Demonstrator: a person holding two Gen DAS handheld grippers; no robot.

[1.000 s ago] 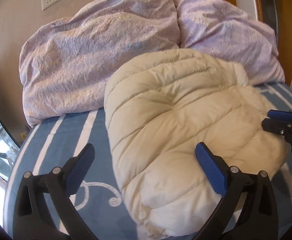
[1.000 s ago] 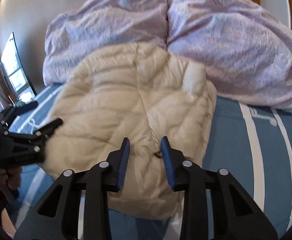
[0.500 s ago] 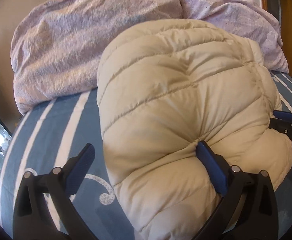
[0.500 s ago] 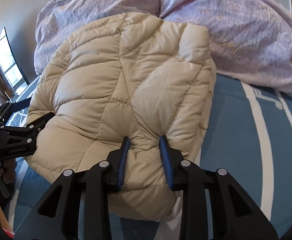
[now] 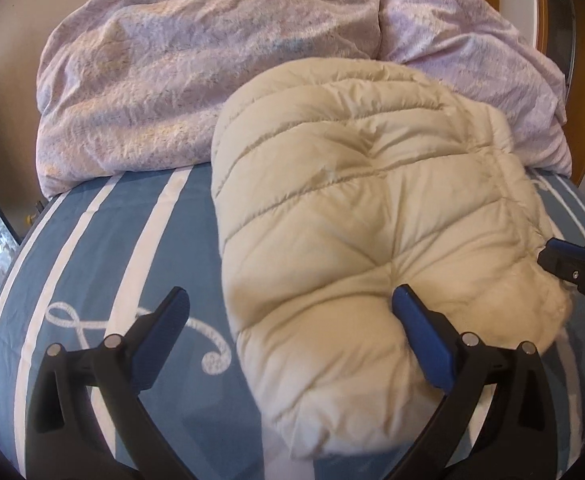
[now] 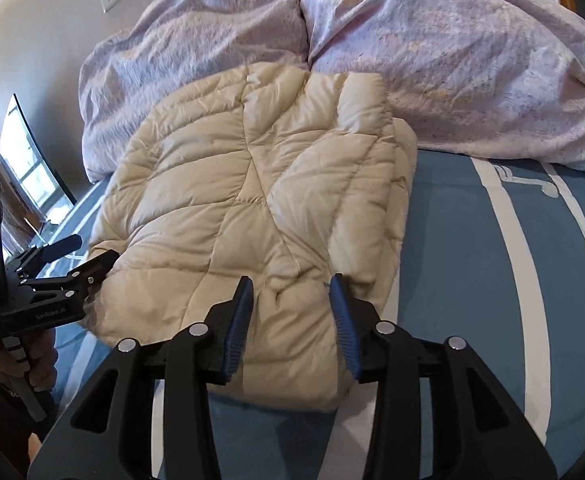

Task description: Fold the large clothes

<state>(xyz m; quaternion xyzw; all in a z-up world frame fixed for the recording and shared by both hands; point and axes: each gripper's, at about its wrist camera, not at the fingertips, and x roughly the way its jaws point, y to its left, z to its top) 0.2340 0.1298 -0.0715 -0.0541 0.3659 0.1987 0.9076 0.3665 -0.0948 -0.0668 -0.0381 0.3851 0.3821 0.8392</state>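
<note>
One cream puffer jacket lies folded on the blue striped bed, its far end against the lilac duvet at the head edge. The right gripper is opening, jacket's near edge between its fingers. The left gripper gapes wide, one finger dented into the padding.

My black fingers carry blue pads. The cream quilted jacket lies on a blue sheet with white stripes. Behind it, a pale lilac duvet.
</note>
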